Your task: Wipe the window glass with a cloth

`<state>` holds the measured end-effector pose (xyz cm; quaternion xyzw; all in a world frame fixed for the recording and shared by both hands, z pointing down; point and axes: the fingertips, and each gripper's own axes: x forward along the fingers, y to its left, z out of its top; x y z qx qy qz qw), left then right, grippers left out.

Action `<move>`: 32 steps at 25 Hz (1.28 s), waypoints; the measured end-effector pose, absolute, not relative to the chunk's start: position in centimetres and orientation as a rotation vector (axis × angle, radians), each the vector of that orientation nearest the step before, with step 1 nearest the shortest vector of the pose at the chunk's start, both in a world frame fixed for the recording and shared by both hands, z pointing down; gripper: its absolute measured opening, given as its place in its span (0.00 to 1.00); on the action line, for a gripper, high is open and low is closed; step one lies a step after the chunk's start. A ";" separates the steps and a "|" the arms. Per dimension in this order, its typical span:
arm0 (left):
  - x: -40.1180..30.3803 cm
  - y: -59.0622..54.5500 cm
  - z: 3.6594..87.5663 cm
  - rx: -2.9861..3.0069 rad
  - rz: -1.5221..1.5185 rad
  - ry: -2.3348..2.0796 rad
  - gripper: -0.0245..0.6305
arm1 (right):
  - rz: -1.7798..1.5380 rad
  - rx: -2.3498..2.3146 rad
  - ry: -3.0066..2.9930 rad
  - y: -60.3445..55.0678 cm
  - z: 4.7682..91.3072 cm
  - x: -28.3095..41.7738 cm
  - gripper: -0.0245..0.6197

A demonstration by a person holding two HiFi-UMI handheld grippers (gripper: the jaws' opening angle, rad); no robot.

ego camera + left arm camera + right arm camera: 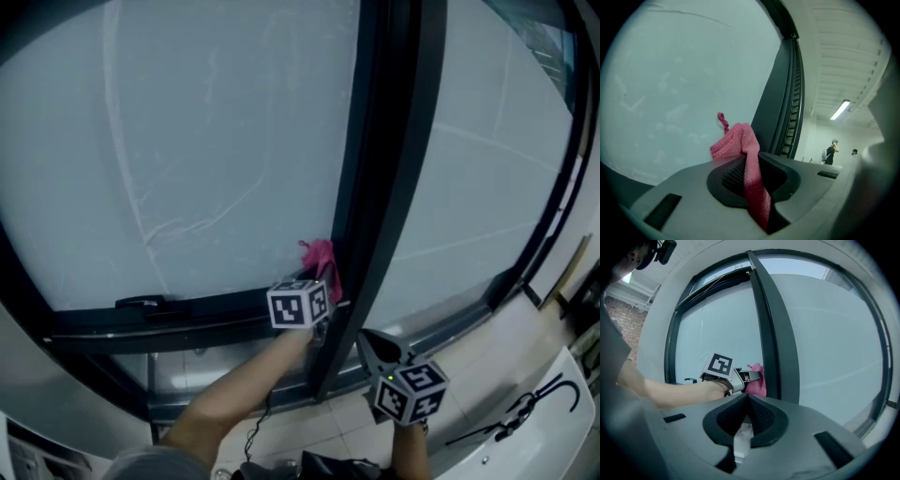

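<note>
Head view looks down on the glass (pixel 187 141), whose left pane shows faint streaks and smears, so I judge that much wiping is left; low on the frame lies a dark latch (pixel 141 303), well left of the work and no hindrance here; the left gripper (pixel 323 286) reaches up to that pane's bottom right corner, its jaws closed on the pink cloth (pixel 322 261), pinched by one end so that a bunched wad stands out past the tips, a hold that likely lets the wad and not the jaws do the rubbing; whether the wad touches the glass or sits just off it I cannot tell; just right of it rises the dark post (pixel 384 187), the nearest obstacle, which would stop any stroke to the right; the right gripper (pixel 375 349) hangs lower, near the sill (pixel 511 352), its jaws together at the tips and holding nothing I can name, though a pale strip shows deep in the gap; it seems parked out of the way; a black hook (pixel 553 392) lies at far right, well apart from the work.
</note>
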<state>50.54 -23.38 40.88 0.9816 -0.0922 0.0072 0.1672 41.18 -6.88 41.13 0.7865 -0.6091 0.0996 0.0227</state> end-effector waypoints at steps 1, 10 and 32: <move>50.4 -23.6 41.1 2.790 0.048 -0.293 0.14 | 0.311 2.434 -1.891 -6.9 41.1 41.2 0.04; 47.7 -25.8 42.9 2.825 0.230 -0.597 0.13 | 0.311 2.407 -1.960 -7.3 40.9 40.9 0.04; 31.6 -35.6 44.2 2.735 0.341 -1.158 0.13 | 0.301 2.054 -2.330 -15.0 41.5 33.5 0.04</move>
